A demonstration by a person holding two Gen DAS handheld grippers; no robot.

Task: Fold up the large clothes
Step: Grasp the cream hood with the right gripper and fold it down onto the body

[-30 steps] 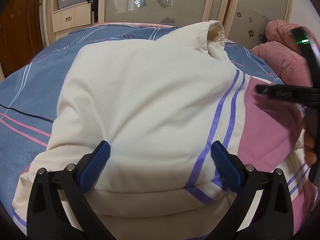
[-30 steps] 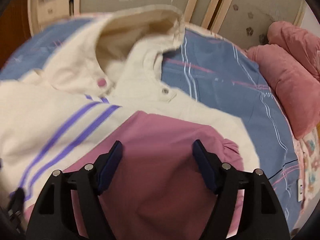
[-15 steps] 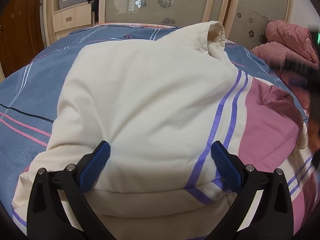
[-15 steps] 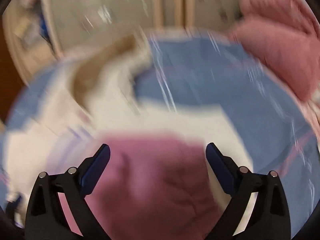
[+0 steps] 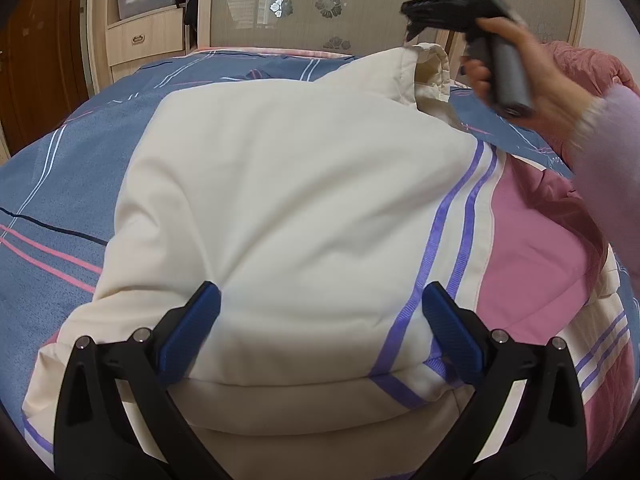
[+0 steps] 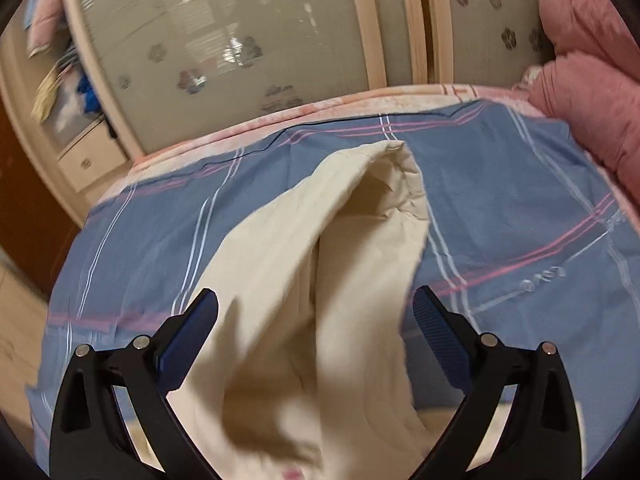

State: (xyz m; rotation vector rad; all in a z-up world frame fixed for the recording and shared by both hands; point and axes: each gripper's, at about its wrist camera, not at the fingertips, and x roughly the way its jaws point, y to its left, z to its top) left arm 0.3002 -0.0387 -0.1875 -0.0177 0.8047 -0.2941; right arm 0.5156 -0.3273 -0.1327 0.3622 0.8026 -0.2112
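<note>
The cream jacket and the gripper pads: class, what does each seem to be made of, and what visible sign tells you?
Cream jacket: soft padded fabric, probably cotton or polyester, matte; it puffs and creases.
Left gripper pads: blue rubber or plastic; fine ribbing shows on the right gripper's pads.

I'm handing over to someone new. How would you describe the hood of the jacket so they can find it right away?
Start at the bed with the blue striped sheet; a big cream jacket lies folded across it. Follow the jacket to its far end, toward the wardrobe doors. The hood is the open cream pouch standing up there, plain, unlike the pink and purple-striped parts nearer the camera.
</note>
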